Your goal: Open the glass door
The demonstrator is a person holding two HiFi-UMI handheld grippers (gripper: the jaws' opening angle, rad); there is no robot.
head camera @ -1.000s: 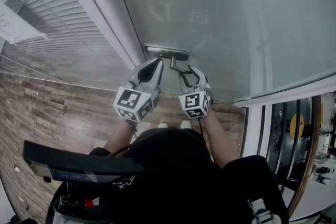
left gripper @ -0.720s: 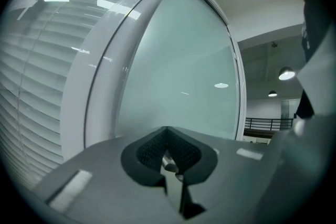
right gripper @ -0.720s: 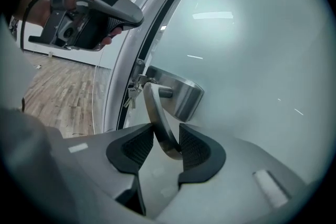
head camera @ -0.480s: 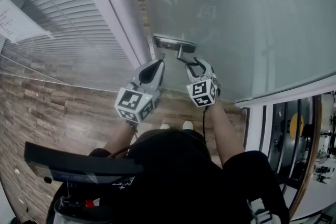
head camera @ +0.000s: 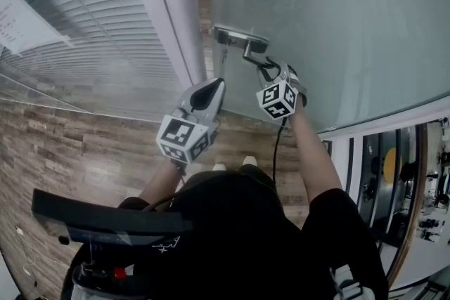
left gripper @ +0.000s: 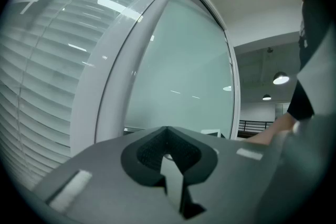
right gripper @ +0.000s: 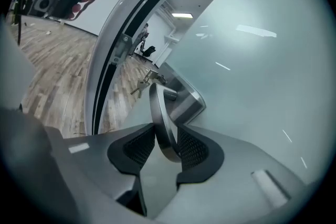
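The frosted glass door [head camera: 337, 17] stands ajar, with a strip of wood floor showing between it and the white door frame [head camera: 165, 3]. Its metal lever handle [head camera: 249, 47] sticks out from a lock plate [head camera: 232, 35]. My right gripper [head camera: 271, 70] is shut on the handle; its jaws have just been closing, and the lever [right gripper: 160, 118] sits pressed between both pads. Keys [right gripper: 140, 85] hang from the lock. My left gripper [head camera: 214, 86] hovers shut and empty left of the handle, touching nothing. In the left gripper view it [left gripper: 168, 152] faces the door [left gripper: 184, 76] and frame [left gripper: 121, 76].
Left of the frame is a window with blinds [head camera: 77, 17] and a sheet of paper [head camera: 21, 24] stuck on it. Wood floor [head camera: 84, 151] lies below. A white rail [head camera: 394, 119] runs along the door's right side, with dark panels beyond.
The door has swung away from the frame, widening the gap. My right gripper went right and up with the handle and rolled. The left gripper stayed put.
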